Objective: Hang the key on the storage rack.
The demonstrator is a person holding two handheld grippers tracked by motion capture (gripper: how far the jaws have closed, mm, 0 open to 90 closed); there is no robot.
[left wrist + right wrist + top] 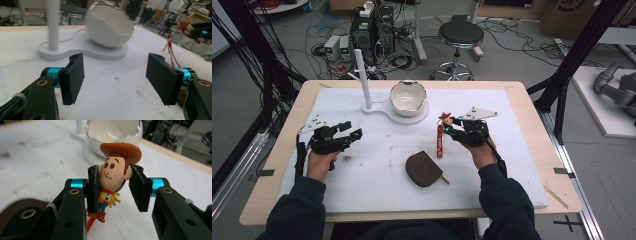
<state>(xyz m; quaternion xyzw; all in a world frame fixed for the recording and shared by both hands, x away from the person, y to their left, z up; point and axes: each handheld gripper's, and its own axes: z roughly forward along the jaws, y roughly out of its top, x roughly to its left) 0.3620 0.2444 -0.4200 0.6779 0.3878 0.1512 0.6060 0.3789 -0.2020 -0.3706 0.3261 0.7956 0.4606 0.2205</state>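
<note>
A small cowboy figurine with a brown hat is held by its head, my right gripper shut on it. In the high view the figurine hangs above the white mat at centre right, a red strap dangling from it down to the mat. My left gripper rests at the left of the mat, and its jaws stand open with nothing between them. From the left gripper view the figurine and strap show far to the right.
A white eggshell-shaped bowl and a white post share a white base at the back middle of the mat. A brown paddle-shaped pad lies near the front centre. The wooden table edge borders the mat.
</note>
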